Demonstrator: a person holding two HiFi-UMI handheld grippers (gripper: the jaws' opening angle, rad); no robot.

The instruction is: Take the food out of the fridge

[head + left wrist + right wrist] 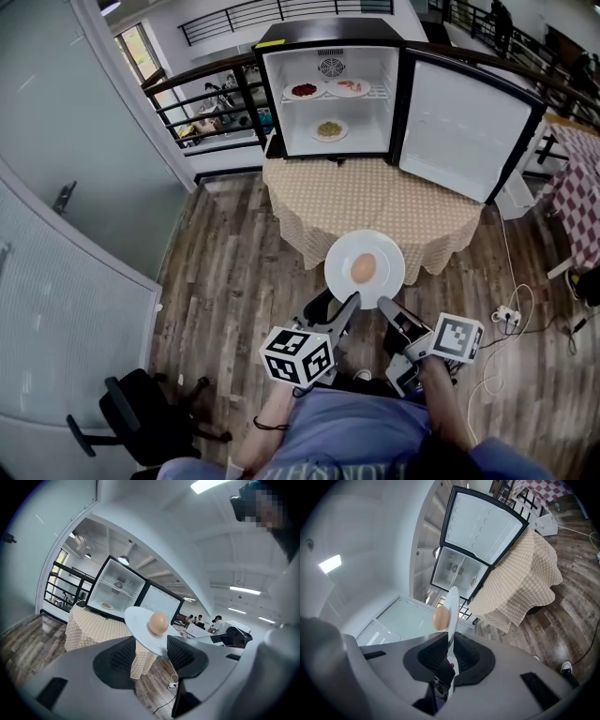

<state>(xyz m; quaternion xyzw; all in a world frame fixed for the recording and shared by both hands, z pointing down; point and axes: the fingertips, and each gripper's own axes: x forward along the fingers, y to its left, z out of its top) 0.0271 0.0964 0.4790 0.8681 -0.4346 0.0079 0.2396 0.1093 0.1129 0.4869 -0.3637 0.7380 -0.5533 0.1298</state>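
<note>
A white plate (380,248) carrying a tan, egg-like food (363,268) hangs in the air in front of the round table (375,202). My right gripper (382,303) is shut on the plate's near rim; the right gripper view shows the plate (453,602) edge-on between the pads, the food (440,618) at its left. My left gripper (352,300) stands open at the rim beside it, its jaws wide on either side of the plate (140,625). The open fridge (328,94) on the table holds three more plates: red food (304,90), pink food (348,87), yellowish food (329,130).
The fridge door (464,127) swings out to the right over the table's edge. A black office chair (131,412) stands at the lower left by a glass wall. A power strip with cables (506,314) lies on the wooden floor at the right, near a checkered table (581,187).
</note>
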